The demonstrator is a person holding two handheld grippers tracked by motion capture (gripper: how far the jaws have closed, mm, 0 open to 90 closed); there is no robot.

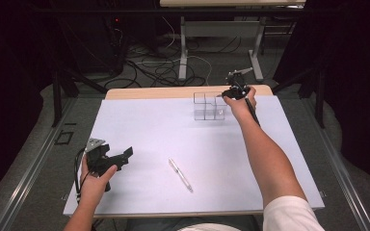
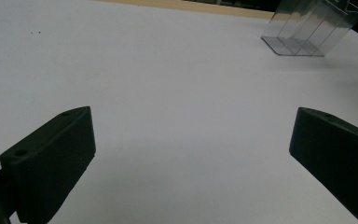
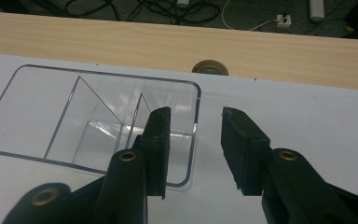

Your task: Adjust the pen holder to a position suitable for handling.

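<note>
A clear plastic box (image 1: 207,107) with several compartments stands at the far side of the white table (image 1: 144,130). My right gripper (image 1: 221,96) is at its right end. In the right gripper view the box (image 3: 98,116) lies below the right gripper (image 3: 196,114), one jaw inside the end compartment and the other outside. The thin end wall stands between the jaws with a gap on both sides, so the gripper is open. A silver pen (image 1: 180,174) lies near the table's middle front. My left gripper (image 1: 125,159) rests open at the front left, nothing between its fingers (image 2: 51,163).
A strip of bare wood (image 3: 121,42) with a round cable hole (image 3: 209,67) runs along the table's far edge. Beyond it, cables and desk legs (image 1: 183,53) stand on the floor. From the left gripper view the box (image 2: 307,28) is far off, top right.
</note>
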